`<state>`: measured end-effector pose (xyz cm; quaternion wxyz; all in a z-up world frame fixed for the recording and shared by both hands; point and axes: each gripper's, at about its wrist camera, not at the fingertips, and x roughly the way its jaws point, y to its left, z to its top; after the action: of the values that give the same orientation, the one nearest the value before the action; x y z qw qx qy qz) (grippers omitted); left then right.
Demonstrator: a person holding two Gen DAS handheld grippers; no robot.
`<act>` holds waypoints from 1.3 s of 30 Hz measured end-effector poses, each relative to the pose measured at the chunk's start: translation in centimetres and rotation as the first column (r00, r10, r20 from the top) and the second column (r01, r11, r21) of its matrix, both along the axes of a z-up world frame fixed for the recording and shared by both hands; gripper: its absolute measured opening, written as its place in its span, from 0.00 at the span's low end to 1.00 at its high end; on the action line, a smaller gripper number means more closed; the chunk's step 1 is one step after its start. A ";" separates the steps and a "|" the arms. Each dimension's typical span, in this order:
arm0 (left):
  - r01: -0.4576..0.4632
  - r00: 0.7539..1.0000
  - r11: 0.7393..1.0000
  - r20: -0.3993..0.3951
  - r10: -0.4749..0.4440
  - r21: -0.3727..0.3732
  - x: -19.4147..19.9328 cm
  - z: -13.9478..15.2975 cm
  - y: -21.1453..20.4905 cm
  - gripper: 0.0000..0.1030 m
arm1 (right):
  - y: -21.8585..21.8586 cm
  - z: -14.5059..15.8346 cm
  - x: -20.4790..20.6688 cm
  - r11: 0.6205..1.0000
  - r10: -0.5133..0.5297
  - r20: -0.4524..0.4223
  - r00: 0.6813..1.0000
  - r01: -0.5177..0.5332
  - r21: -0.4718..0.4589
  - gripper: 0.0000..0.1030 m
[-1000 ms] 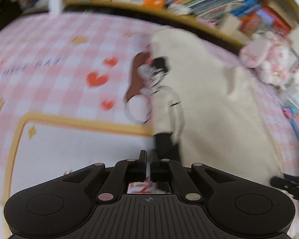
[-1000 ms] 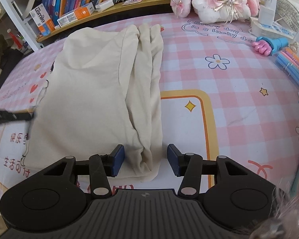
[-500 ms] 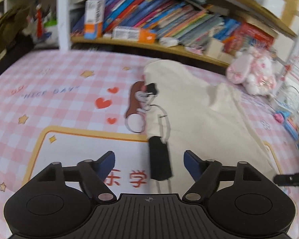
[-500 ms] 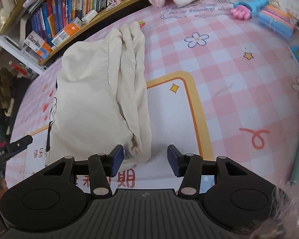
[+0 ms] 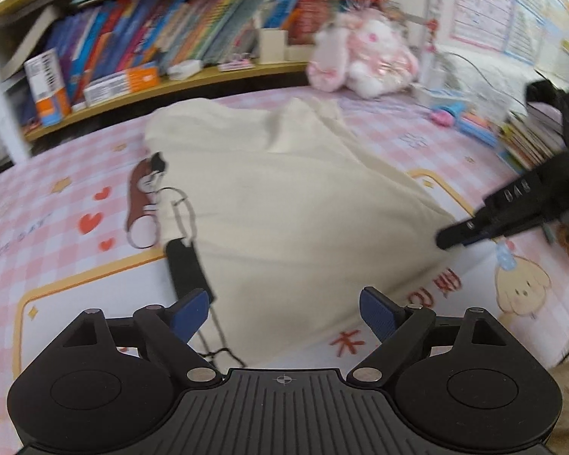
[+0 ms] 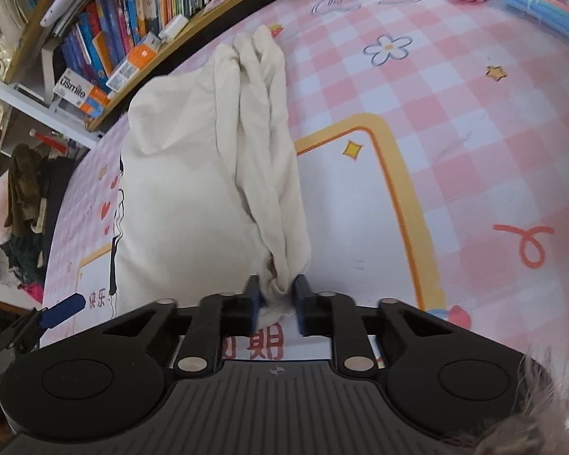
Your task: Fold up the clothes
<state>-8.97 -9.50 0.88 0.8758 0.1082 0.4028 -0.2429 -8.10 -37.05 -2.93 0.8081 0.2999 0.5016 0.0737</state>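
Cream garment [image 6: 193,174] long axis runs 6 to 12. My right gripper [image 6: 276,299] clamps its near corner; left gripper [image 5: 284,313] spread, apparently empty. Plush [image 5: 364,64] at 1, books [image 5: 170,38] beyond.

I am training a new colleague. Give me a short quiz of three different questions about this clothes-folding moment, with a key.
1. True or false: the right gripper is shut on a bunched corner of the cream cotton garment.
2. Multiple choice: the left gripper is A) clamped on the garment, B) open above the garment's near edge, C) holding a book.
3. Fill in: the garment lies on a pink checked ____.

Key: 1 true; 2 B; 3 mat.
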 end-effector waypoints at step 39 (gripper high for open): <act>0.087 0.937 0.915 0.281 -0.210 0.393 0.6 -2.2 -6.8 0.92 | 1.6 6.5 -1.9 0.941 0.253 0.210 0.945 -0.189 -0.282 0.57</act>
<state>-8.40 -16.30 -1.30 0.8708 0.3416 0.2862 -0.2074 -10.03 -35.46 3.59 0.8819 0.1225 0.4349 0.1349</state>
